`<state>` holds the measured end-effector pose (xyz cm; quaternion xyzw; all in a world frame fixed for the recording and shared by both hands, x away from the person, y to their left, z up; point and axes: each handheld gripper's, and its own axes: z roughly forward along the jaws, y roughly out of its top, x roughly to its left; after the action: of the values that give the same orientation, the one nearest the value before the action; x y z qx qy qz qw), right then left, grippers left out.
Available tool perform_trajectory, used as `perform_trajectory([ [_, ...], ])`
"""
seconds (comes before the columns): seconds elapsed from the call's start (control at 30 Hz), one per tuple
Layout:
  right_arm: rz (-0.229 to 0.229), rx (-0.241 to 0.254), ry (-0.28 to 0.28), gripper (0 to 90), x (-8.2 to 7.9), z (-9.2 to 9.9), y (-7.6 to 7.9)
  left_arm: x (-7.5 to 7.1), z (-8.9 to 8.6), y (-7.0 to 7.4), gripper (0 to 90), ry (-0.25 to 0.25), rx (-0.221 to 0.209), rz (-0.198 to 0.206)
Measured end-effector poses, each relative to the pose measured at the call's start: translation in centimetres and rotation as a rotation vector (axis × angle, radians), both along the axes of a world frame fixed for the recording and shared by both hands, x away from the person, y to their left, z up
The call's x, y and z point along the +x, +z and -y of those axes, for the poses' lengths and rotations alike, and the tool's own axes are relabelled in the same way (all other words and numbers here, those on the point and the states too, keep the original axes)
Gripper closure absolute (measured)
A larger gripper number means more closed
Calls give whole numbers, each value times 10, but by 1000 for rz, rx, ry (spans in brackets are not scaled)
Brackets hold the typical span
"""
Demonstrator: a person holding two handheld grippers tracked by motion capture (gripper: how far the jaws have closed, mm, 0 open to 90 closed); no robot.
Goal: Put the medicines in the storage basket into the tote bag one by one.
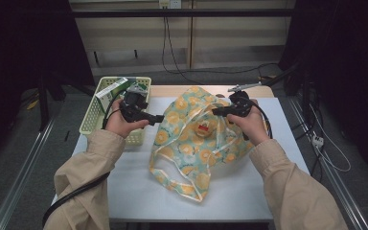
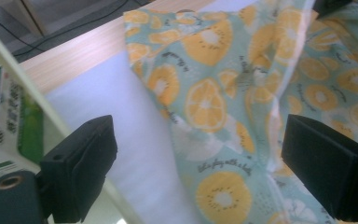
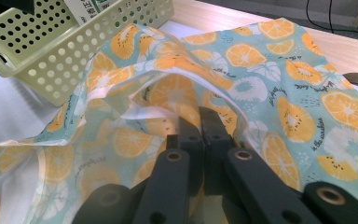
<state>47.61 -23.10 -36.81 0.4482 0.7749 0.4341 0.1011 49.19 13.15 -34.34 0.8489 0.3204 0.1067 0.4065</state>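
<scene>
bag (image 1: 191,139) rim is pinched between closed right gripper (image 3: 199,122) jaws; left gripper (image 2: 200,172) is held wide open, empty, beside fabric; basket (image 1: 93,115) items judged unpacked.

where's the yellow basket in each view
High view: the yellow basket sits at the table's left edge, by the left hand.
Left gripper view: its pale rim runs down the left side.
Right gripper view: top left, perforated wall.
Shared landmark: the orange-print bag beside it.
</scene>
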Motion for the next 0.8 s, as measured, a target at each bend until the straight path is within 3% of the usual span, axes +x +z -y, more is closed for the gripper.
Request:
perform_trajectory([
  [0.33, 4, -4, 9, 896, -3, 0, 3, 10, -18, -2, 98, 46, -2, -3],
  [0.8, 0, -4, 25, 896, -6, 1, 2, 28, -41, -13, 86, 102, 32, 4],
])
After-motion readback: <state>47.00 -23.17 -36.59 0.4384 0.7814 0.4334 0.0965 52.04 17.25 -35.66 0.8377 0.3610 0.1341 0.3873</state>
